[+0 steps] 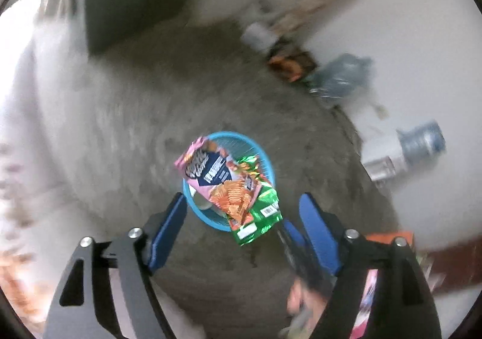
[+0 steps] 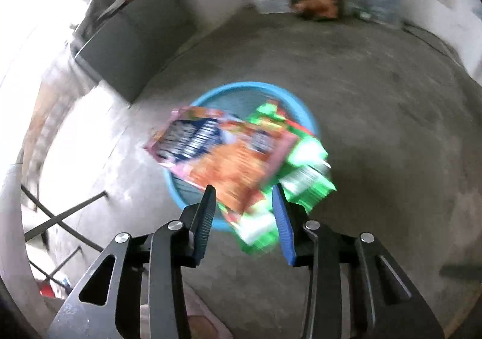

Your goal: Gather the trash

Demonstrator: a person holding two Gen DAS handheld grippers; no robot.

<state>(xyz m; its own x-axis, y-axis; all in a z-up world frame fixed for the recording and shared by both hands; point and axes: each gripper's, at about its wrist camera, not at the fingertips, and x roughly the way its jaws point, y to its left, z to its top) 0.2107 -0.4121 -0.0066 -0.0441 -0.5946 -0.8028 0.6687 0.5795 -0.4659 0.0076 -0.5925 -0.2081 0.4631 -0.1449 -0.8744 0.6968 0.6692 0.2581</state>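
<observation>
Trash lies heaped in a round blue plastic mesh basket (image 1: 265,155) standing on the grey concrete floor (image 1: 120,140); uppermost is a pink crinkled foil snack bag (image 1: 211,176) with a dark blue panel of white lettering too blurred to read and a picture of orange ridged crisps; beneath it a shiny green foil snack bag (image 1: 259,212), with white barcode labels, hangs over the basket's near rim; both wrappers look flattened. The left gripper (image 1: 242,233) has its blue-padded fingers spread wide on either side of the basket, holding nothing; the right gripper (image 2: 244,203) hovers just above the bags, fingers parted, pinching nothing.
</observation>
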